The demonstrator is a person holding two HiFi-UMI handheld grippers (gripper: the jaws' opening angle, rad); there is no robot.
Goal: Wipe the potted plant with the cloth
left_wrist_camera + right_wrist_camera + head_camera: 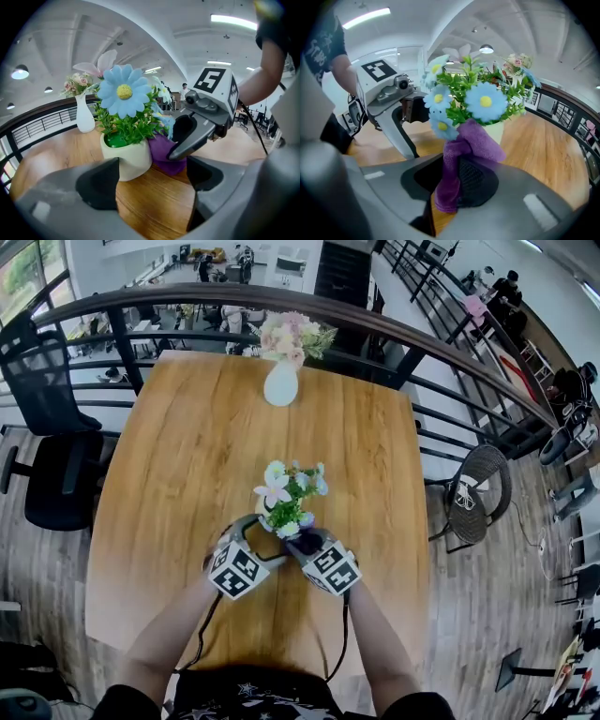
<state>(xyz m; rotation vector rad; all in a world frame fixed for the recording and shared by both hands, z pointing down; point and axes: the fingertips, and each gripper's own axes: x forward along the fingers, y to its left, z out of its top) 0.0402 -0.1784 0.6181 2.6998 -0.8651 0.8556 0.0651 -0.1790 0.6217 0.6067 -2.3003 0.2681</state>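
The cloth (471,140), pinched in the right tool (450,183), is being pressed to the potted plant (286,502) at the desk's (187,456) near end; steadying by the wide-open, empty left tool (150,180) alongside is being advised, with light strokes.

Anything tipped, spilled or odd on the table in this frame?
Nothing stands out. The potted plant stands upright on the table, the vase is upright at the far end, and the right tongs hold the purple cloth beside that plant.
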